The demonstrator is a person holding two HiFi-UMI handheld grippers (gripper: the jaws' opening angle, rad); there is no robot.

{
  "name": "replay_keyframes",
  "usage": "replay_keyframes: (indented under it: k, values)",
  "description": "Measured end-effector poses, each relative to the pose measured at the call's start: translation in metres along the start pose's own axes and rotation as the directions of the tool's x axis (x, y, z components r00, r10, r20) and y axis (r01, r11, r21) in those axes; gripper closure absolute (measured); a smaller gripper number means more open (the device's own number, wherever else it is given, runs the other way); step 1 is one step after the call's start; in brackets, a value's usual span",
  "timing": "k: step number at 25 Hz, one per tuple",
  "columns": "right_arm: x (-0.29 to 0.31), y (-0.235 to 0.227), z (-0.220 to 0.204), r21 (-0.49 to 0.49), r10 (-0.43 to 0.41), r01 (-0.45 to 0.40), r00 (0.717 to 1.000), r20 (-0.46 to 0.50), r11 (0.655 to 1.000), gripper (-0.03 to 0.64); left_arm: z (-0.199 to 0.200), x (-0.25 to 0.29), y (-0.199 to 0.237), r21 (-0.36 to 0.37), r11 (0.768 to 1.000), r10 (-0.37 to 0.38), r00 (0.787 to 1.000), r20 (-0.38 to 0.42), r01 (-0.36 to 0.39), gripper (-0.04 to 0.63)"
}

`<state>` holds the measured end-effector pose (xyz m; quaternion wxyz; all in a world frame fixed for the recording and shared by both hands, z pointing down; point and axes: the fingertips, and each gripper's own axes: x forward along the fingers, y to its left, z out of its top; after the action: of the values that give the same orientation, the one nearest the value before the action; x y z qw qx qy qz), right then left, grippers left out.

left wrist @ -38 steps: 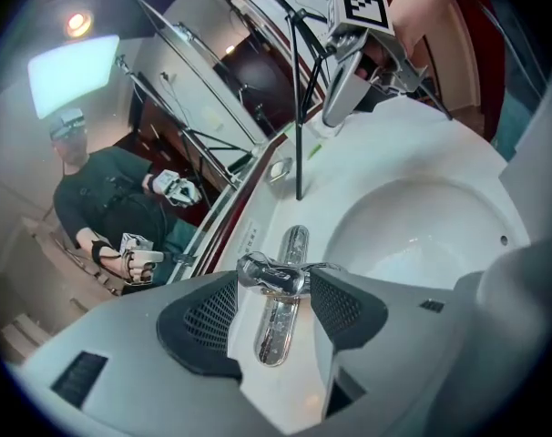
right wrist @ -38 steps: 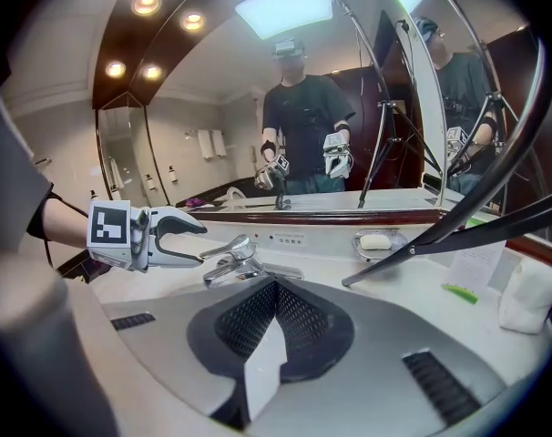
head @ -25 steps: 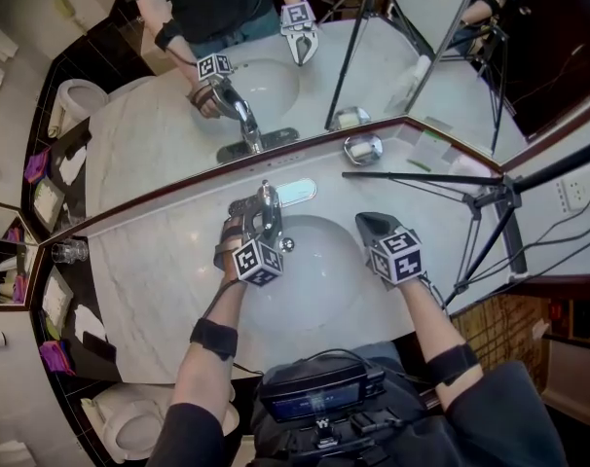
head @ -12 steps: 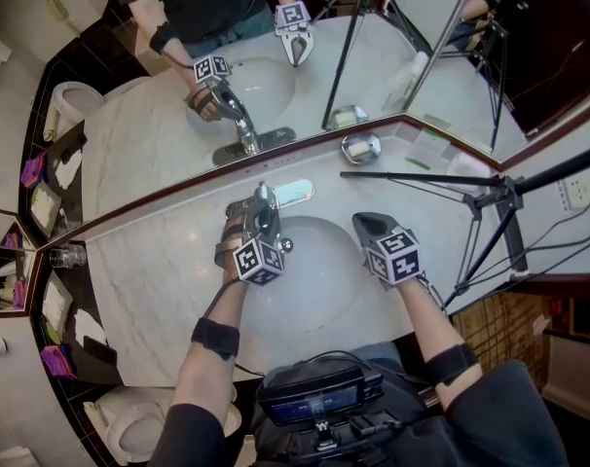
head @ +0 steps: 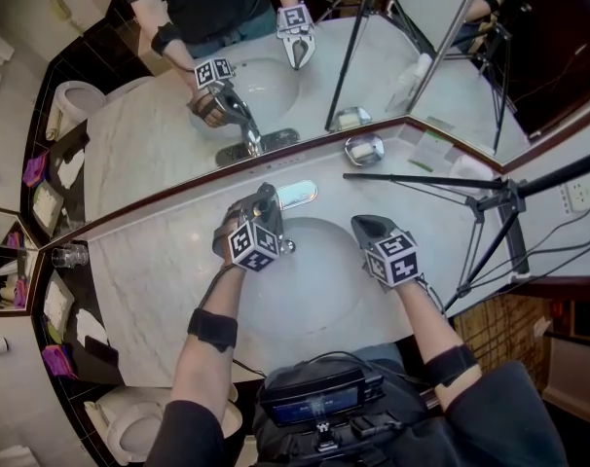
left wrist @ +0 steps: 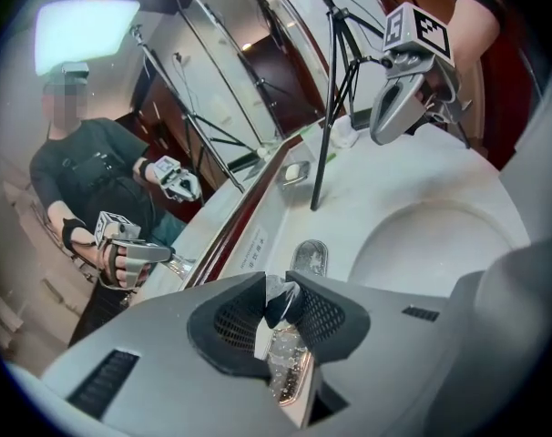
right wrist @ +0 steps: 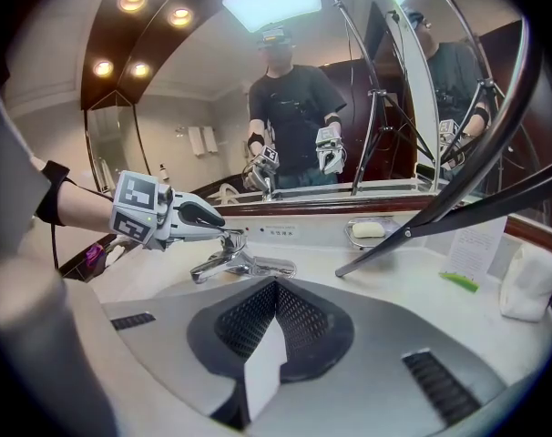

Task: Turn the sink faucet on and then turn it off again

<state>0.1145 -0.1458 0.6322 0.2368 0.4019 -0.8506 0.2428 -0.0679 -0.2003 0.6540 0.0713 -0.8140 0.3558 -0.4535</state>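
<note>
Marble, pale and grey-veined: the bench (head: 149, 270), with an oval basin (head: 319, 275) sunk in its middle. Chrome faucet (head: 293, 195) at twelve o'clock of the basin, backed almost against the mirror (head: 159, 144).

Left claw (head: 256, 210) reaching in from seven o'clock, sloped downward, just been closing and now pinching the faucet lever (left wrist: 281, 297) between its pads. Gripped that way, most likely, to lift or swing the lever and start the water. No stream to be made out, so judged as the turn-on step barely begun.

Right claw (head: 365, 229) pressed together on nothing, hanging above the basin rim at three o'clock, well apart from the faucet. Seemingly parked there to leave the lever side free.

Little room at twelve o'clock: mirror foot and dark ledge close behind the faucet base. Open room toward six o'clock over the bowl, and upward. Soap dish (head: 363, 149) at one o'clock and tripod (head: 492, 198) at two to three o'clock, both well clear of the lever's likely sweep. Worth keeping the left wrist off the mirror during the lift.
</note>
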Motion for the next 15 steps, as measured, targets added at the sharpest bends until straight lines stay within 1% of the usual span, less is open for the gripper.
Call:
replay_keyframes:
  k: [6, 12, 15]
  values:
    - [0.0013, 0.0009, -0.0017, 0.004, 0.002, -0.002, 1.0, -0.001, 1.0, 0.597, -0.0012, 0.0018, -0.0004, -0.034, 0.999, -0.037, 0.999, 0.001, 0.037, 0.515]
    - [0.0029, 0.0022, -0.0028, 0.003, 0.009, -0.009, 1.0, 0.0, 1.0, 0.597, -0.0017, 0.0022, -0.0005, -0.041, 0.999, -0.031, 1.0, -0.003, 0.031, 0.515]
    - [0.0032, 0.0022, -0.0007, 0.003, 0.008, -0.008, 1.0, 0.002, 1.0, 0.597, -0.0021, 0.0014, 0.0009, -0.079, 0.997, -0.025, 1.0, -0.002, 0.025, 0.512]
